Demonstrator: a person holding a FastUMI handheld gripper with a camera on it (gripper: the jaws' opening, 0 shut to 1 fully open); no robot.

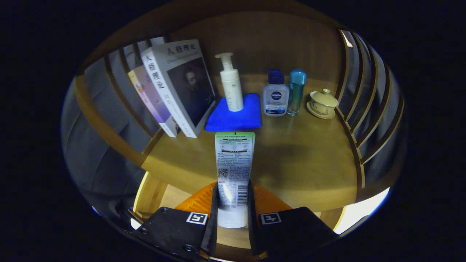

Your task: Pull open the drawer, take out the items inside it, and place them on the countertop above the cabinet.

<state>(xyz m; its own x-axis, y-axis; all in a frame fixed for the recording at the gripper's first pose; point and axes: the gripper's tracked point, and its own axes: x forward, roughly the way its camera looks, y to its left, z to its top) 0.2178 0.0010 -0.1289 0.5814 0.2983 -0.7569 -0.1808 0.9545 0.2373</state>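
Fingers (233, 203) pinching the lower, capped end of a white tube (233, 171), one finger pressed on each side, the tube standing upright between them with its crimped green top pointing toward the back of the counter (302, 163). Held low on the body, probably so the flat end stays free and the tube can be set down or laid flat without the fingers fouling the wood. Carried above the front edge of the counter, with an orange-lined opening, likely the drawer (198, 198), showing just behind and below the fingers. Judged as mid-transfer: tube out of the drawer, not yet resting on the counter.

Bare wood just ahead of the fingers and to their right, apparently the free spot; back row already taken.

Count on the counter:
- Books (178, 87): at least three, leaning together against the slatted left rail, the front one with a portrait cover.
- Blue cloth (235, 118): one, folded, just beyond the tube's top.
- Pump bottles: two, a tall white one (230, 83) standing on the cloth and a squat one with a dark blue pump (275, 96) beside it.
- Teal bottle (296, 91): one, touching or nearly touching the squat bottle.
- Lidded cup on a saucer (323, 103): one, near the right rail.
- Tubes: one, in the fingers.
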